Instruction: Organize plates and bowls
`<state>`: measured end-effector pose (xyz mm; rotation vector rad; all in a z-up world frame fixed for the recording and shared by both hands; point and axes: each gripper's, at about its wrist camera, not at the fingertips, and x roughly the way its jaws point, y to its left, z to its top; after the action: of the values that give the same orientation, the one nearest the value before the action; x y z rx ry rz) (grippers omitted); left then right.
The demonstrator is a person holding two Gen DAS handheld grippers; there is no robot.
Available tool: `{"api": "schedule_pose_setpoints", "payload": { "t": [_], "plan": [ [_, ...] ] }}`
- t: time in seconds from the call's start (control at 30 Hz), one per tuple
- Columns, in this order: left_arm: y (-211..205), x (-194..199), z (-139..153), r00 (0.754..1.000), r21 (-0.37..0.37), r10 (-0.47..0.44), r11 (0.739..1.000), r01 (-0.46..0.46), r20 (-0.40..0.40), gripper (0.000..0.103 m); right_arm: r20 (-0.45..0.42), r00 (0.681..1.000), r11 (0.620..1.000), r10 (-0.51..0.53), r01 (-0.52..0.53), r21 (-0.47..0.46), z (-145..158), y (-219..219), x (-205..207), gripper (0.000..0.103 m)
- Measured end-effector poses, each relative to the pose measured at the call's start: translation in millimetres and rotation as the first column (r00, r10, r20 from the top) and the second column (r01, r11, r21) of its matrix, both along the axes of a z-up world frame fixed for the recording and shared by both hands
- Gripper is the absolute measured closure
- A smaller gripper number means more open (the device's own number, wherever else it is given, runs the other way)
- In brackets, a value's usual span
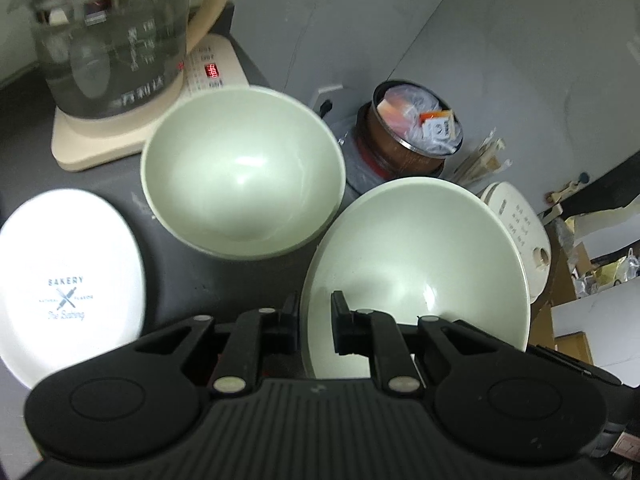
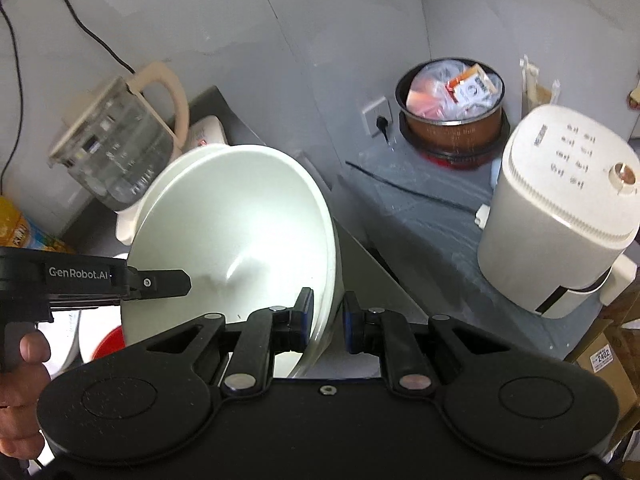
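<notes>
Over the dark bench's right edge, a pale green bowl point(image 1: 416, 256) is gripped at its rim by both grippers: the left gripper point(image 1: 316, 320) and the right gripper point(image 2: 328, 320), jaws clenched on it. A second green bowl point(image 1: 244, 172) sits mid-bench. At the left edge lies a white plate point(image 1: 68, 264) printed "BAKERY". The left tool reads "GenRobot.AI".

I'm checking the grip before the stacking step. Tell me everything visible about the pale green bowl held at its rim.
The pale green glossy bowl, ceramic-looking, wide, conical and empty, hangs tilted. The left tongs and right tongs clamp opposite sides of its rim. A second pale green bowl lies just beyond it; contact is unclear.
</notes>
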<state>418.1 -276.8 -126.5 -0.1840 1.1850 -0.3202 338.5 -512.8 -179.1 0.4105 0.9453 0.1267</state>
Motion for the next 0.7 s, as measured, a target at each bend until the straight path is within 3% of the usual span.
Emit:
{"api": "schedule_pose_setpoints", "payload": {
  "t": [0.4,0.7],
  "plan": [
    [39.0,-27.8,44.9,0.996,-0.013,0.024,1.0,-0.023,0.086,0.089,0.068,0.998,1.0,0.009,-0.01,0.001,38.9,30.1,-21.9,0.088],
    [81.3,-51.5,58.2,0.993,-0.013,0.065,0.998,-0.064,0.101,0.089,0.093,0.995,0.999,0.045,-0.046,0.0,58.2,67.5,-37.8,0.088]
  ]
}}
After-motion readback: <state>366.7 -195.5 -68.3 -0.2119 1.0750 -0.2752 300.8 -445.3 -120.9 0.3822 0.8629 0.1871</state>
